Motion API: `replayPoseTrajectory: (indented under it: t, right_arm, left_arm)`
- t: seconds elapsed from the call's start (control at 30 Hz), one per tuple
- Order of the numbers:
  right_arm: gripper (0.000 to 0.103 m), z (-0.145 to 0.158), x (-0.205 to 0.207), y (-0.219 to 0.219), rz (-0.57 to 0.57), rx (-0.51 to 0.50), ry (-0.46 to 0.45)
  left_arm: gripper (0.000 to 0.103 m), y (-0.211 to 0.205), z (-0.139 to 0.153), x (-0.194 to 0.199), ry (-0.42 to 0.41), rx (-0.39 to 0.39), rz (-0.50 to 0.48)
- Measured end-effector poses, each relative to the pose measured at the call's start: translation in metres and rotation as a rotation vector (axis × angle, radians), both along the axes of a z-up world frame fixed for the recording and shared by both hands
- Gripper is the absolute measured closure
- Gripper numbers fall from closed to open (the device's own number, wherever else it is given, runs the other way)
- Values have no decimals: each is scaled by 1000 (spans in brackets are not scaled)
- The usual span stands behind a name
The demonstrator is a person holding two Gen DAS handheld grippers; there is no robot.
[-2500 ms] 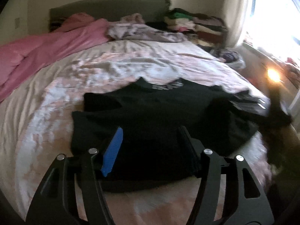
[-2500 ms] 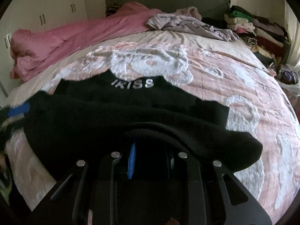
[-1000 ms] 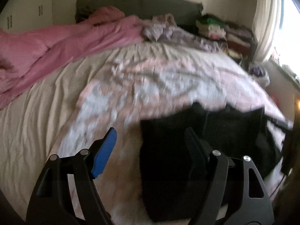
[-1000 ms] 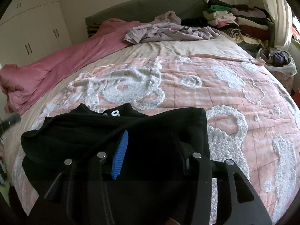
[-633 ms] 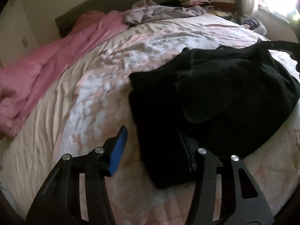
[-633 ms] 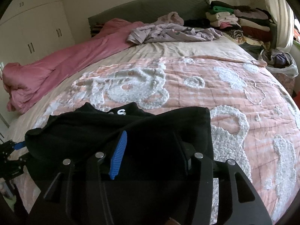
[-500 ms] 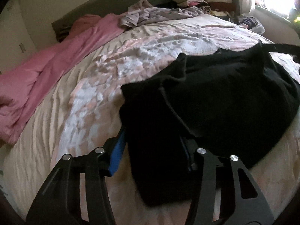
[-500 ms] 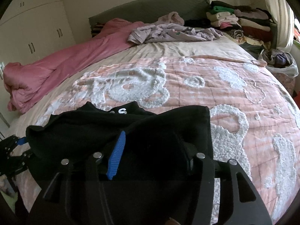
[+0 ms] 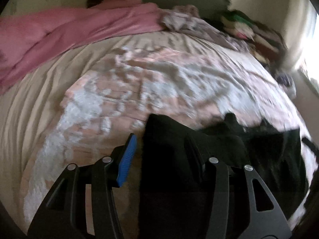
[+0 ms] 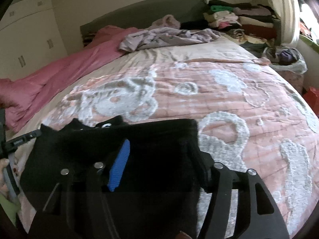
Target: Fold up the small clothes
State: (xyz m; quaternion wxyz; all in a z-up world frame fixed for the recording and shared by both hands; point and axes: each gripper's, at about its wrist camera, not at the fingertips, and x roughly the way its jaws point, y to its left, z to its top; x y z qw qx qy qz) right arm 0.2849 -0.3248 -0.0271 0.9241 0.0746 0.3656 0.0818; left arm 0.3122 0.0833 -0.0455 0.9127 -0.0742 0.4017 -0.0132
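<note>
Two grippers: both spread wide, neither clamping cloth.
Left gripper [image 9: 161, 153]: fingers far apart; blue pad [image 9: 127, 159] sits over bare quilt, just left of the garment's left edge; the other finger lies over the black cloth. Whether it touches the cloth cannot be told; the left view is blurred.
Right gripper [image 10: 159, 165]: fingers wide apart over the garment; blue-padded finger [image 10: 118, 168] stands above its middle, the dark finger near its right edge. Contact cannot be told.
Black sweater [image 10: 119, 139]: lies folded on the near part of the pink quilt [image 10: 229, 99], collar with a white label toward the headboard; in the left view [image 9: 169, 149] it spreads right of the blue pad.
Right view only: white cupboards [image 10: 30, 29] left of the quilt; the left gripper's black frame [image 10: 20, 139] beside the sweater's left end; a bag of clothes [image 10: 287, 59] off the quilt's far right corner.
Both views: pink duvet [image 9: 59, 33] along the quilt's left side, lilac garment [image 10: 165, 36] at its head, stacked folded clothes [image 10: 239, 20] right of that, green headboard [image 10: 139, 12].
Left view only: bright window [image 9: 311, 49] right of the quilt.
</note>
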Motion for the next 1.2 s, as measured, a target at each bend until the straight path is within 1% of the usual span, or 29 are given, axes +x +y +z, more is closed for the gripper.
replayPoseTrajectory:
  t: [0.07, 0.13, 0.2, 0.3, 0.37, 0.47, 0.5, 0.53, 0.57, 0.63, 0.67, 0.7, 0.8, 0.87, 0.93, 1.03, 1.1, 1.17, 1.2]
  right_arm:
    - [41, -2, 2, -6, -23, -15, 7]
    - [37, -5, 3, -11, -40, -17, 16]
    - [34, -8, 5, -17, -57, -23, 30]
    - [34, -12, 6, -21, -68, -29, 50]
    - [34, -15, 7, -23, -80, -42, 67]
    - [34, -20, 9, -25, -73, -32, 82]
    - [36, -22, 9, -25, -65, -28, 90]
    - [51, -24, 10, -25, -49, -13, 100]
    - [60, -26, 11, -24, -33, -1, 109]
    - [88, -26, 10, -20, -12, 10, 112]
    - [94, -23, 8, -19, -7, 13, 97]
    - [95, -20, 7, -18, -1, 19, 87]
    - [95, -5, 1, -22, -22, 42, 30]
    - [95, -3, 1, -26, -42, 46, 21]
    - [95, -9, 5, -27, -53, 18, 43]
    - [95, -29, 12, -27, -72, -5, 113]
    - [94, -37, 14, -28, -75, -11, 125]
    - [92, -38, 14, -30, -84, -8, 133]
    - [86, -38, 14, -30, -88, -10, 135]
  left_arm:
    - [61, 11, -2, -3, 9, -46, 20]
    - [61, 14, -6, -8, 28, -83, 0]
    - [58, 12, -13, -13, 47, -94, -21]
    - [57, 10, -22, -15, 71, -127, -43]
    - [58, 5, -23, -17, 62, -112, -48]
    - [78, 1, -23, -20, 43, -99, -60]
    - [86, 0, -22, -21, 34, -87, -56]
    - [91, -1, -21, -23, 21, -84, -57]
    - [93, 0, -19, -25, 10, -86, -58]
    - [96, 2, -14, -31, -24, -92, -55]
    - [97, 3, -10, -33, -39, -96, -56]
    - [99, 5, -6, -37, -59, -100, -57]
    - [99, 10, 7, -47, -113, -112, -55]
    - [99, 12, 6, -47, -112, -119, -50]
    - [99, 12, -2, -43, -91, -109, -37]
    - [99, 12, -25, -31, -18, -98, -17]
    - [98, 11, -31, -31, -9, -88, -15]
    - [96, 9, -31, -32, -12, -70, -11]
    - [95, 8, -29, -33, -12, -59, -10]
